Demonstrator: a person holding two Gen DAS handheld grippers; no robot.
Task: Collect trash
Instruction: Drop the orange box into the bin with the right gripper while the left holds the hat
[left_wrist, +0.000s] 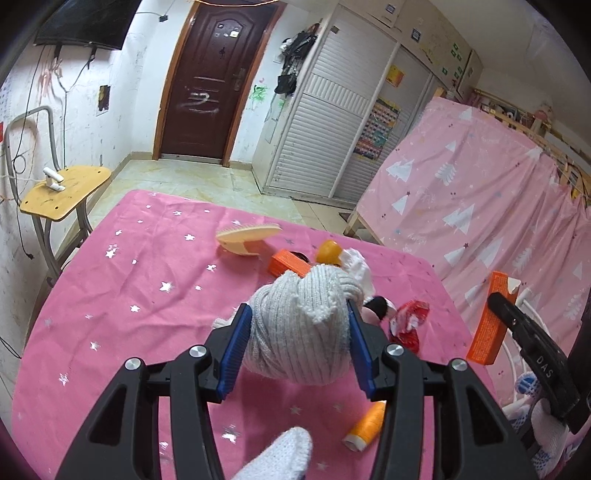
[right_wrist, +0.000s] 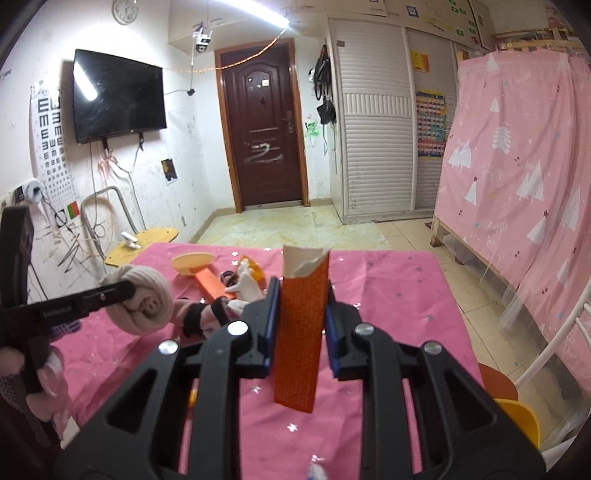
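Ribbed knit sock ball (left_wrist: 295, 328); flat orange carton (right_wrist: 301, 332).

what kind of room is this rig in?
Likely a lived-in home bedroom, perhaps a child's: a wooden bed frame draped in a pink tree-print curtain, a louvred wardrobe, and a wall-mounted TV beside an eye chart.

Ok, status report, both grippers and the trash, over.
Left gripper shut on rolled sock. Right gripper shut on orange box. Red wrapper on table, nothing blocking.
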